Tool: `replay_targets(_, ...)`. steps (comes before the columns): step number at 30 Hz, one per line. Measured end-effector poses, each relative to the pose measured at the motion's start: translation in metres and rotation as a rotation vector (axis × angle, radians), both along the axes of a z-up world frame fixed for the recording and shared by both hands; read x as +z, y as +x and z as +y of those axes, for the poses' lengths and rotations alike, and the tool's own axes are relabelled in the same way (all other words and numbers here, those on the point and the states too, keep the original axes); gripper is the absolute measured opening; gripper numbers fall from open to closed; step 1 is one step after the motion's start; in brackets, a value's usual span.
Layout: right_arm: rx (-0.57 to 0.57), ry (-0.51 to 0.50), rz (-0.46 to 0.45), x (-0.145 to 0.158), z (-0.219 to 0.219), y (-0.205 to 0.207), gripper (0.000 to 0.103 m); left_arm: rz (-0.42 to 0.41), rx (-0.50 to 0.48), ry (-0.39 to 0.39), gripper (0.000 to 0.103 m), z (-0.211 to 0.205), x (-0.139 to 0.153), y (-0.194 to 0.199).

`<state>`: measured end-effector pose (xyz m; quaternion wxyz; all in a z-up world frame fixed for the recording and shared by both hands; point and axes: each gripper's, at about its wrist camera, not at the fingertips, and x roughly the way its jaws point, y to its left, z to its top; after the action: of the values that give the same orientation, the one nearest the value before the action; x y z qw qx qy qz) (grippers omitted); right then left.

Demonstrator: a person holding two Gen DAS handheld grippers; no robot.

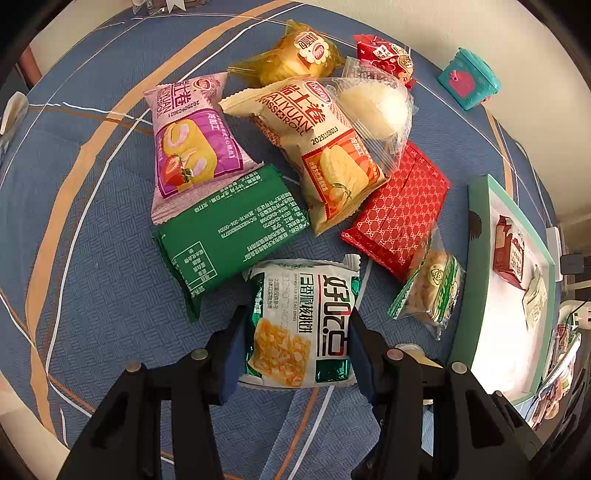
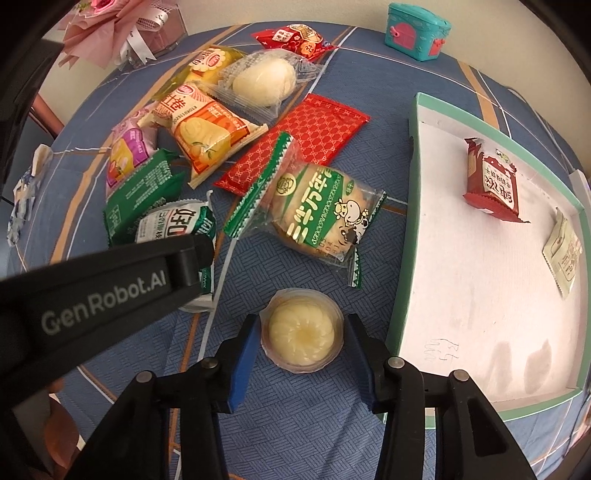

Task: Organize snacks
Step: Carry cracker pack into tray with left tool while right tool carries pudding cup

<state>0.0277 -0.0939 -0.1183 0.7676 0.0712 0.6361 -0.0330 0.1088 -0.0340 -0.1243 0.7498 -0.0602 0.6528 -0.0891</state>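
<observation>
In my right camera, my left gripper's black arm (image 2: 110, 280) crosses from nine o'clock and covers most of the white and green packet (image 2: 173, 225), so only its top end shows. The pink packet (image 2: 127, 155) sits half under the green packet (image 2: 144, 192) and the orange one (image 2: 207, 136). The bouquet (image 2: 110, 22) at eleven o'clock is cut off by the rim. In my left camera the tray (image 1: 476, 258) at three o'clock runs out of the picture, and the two packets in it are squeezed too small to read. The small print on that green packet (image 1: 229, 229) is too fine to read.
</observation>
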Motion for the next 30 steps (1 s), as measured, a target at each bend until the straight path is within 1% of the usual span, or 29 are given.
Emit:
replay_targets(9, -0.024, 0.051, -0.004, 0.007, -0.008, 0.0, 0.049, -0.001, 0.004, -0.012, 0.051, 0.005, 0.003, 0.0)
replay_targets(16, -0.027, 0.071, -0.033, 0.023, -0.011, 0.0, 0.049, -0.025, 0.008, -0.044, 0.05, 0.008, 0.019, -0.001)
replay_targets(19, -0.029, 0.081, -0.051, 0.034, -0.011, -0.001, 0.049, -0.051, 0.012, -0.059, 0.05, 0.012, 0.03, -0.002)
replay_targets(25, -0.045, 0.09, -0.113, 0.06, -0.014, -0.002, 0.049, -0.145, 0.034, -0.074, 0.05, 0.022, 0.062, -0.004)
replay_targets(30, -0.056, 0.09, -0.17, 0.081, -0.017, -0.006, 0.049, -0.208, 0.052, -0.08, 0.05, 0.026, 0.082, -0.01)
